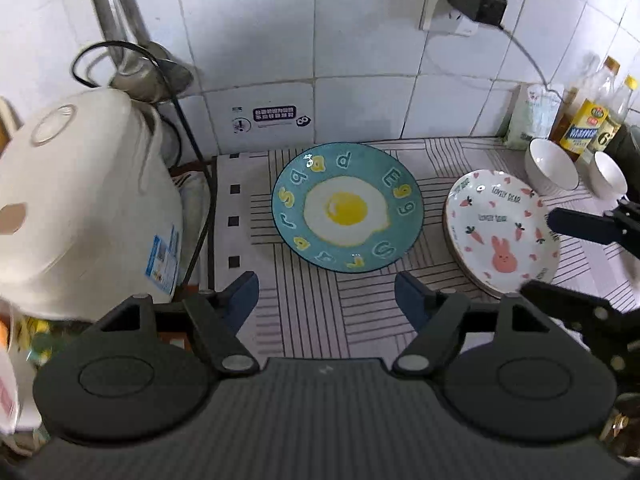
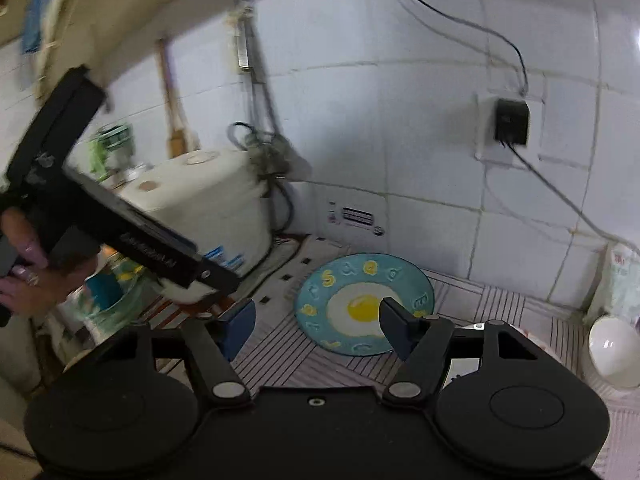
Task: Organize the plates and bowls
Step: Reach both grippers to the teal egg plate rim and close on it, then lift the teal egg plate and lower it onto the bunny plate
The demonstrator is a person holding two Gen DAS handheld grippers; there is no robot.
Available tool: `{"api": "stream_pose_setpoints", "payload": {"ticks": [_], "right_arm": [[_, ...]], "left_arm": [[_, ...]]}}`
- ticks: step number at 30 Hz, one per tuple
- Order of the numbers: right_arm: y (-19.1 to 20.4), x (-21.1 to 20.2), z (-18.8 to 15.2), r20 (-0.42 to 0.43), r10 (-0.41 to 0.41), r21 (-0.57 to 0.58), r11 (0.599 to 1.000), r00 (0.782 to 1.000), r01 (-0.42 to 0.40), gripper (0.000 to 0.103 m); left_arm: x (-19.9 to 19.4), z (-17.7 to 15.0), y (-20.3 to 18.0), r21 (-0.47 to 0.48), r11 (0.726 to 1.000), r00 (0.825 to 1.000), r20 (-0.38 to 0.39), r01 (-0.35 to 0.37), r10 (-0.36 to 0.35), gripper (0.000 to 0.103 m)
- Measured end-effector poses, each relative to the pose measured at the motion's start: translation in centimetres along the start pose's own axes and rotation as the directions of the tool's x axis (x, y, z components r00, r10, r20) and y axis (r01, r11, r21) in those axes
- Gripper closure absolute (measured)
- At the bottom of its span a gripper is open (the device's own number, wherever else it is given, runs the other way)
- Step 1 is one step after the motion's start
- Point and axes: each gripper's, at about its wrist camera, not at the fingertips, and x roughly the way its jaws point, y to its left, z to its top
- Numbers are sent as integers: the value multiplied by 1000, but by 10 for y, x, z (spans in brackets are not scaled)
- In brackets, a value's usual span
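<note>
A teal plate with a fried-egg print (image 1: pixel 346 207) lies flat on the striped mat, ahead of my left gripper (image 1: pixel 326 298), which is open and empty just short of its near rim. A white rabbit-print plate (image 1: pixel 502 229) lies on top of another plate to the right. Two white bowls (image 1: pixel 552 166) (image 1: pixel 609 175) stand behind it. My right gripper's fingers (image 1: pixel 580 226) reach over the rabbit plate's right side. In the right wrist view my right gripper (image 2: pixel 318 326) is open and empty above the mat, with the egg plate (image 2: pixel 362 304) ahead and a white bowl (image 2: pixel 614 350) at right.
A white rice cooker (image 1: pixel 80 204) stands at the left with a black cord beside it. Oil bottles (image 1: pixel 588 120) and a white bag (image 1: pixel 530 118) stand at the back right. A tiled wall with a plugged-in socket (image 1: pixel 460 4) closes the back. The left hand-held gripper body (image 2: pixel 100 204) crosses the right wrist view.
</note>
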Motion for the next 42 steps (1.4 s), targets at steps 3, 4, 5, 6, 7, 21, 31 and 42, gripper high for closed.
{"api": "stream_pose_setpoints", "payload": {"ticks": [3, 4, 5, 6, 7, 21, 31, 42], "right_arm": [[-8, 30, -10, 1, -30, 100, 995, 1000, 30, 29], [-12, 39, -13, -13, -39, 140, 989, 999, 41, 29], [-15, 49, -17, -27, -45, 179, 983, 999, 49, 29], [-17, 60, -22, -36, -43, 208, 977, 998, 49, 29], [-18, 69, -26, -45, -46, 223, 973, 998, 54, 29], [-26, 147, -89, -45, -189, 536, 824, 981, 183, 34], [-24, 177, -92, -39, -272, 572, 783, 961, 245, 51], [-18, 189, -98, -51, -433, 632, 684, 900, 365, 77]], "left_arm": [[26, 4, 12, 4, 1000, 1000, -21, 22, -22, 22], [35, 6, 16, 2, 1000, 999, -23, 29, -28, 21], [43, 7, 19, -2, 999, 999, -26, 34, -34, 21], [54, 9, 24, -12, 999, 999, -34, 34, -35, 21], [62, 11, 28, -20, 999, 999, -38, 37, -38, 21], [180, 25, 44, -49, 998, 998, -55, 26, -29, 33], [209, 23, 65, -99, 994, 997, -57, 38, -44, 76], [211, 16, 76, -212, 973, 996, 8, 92, -92, 78]]}}
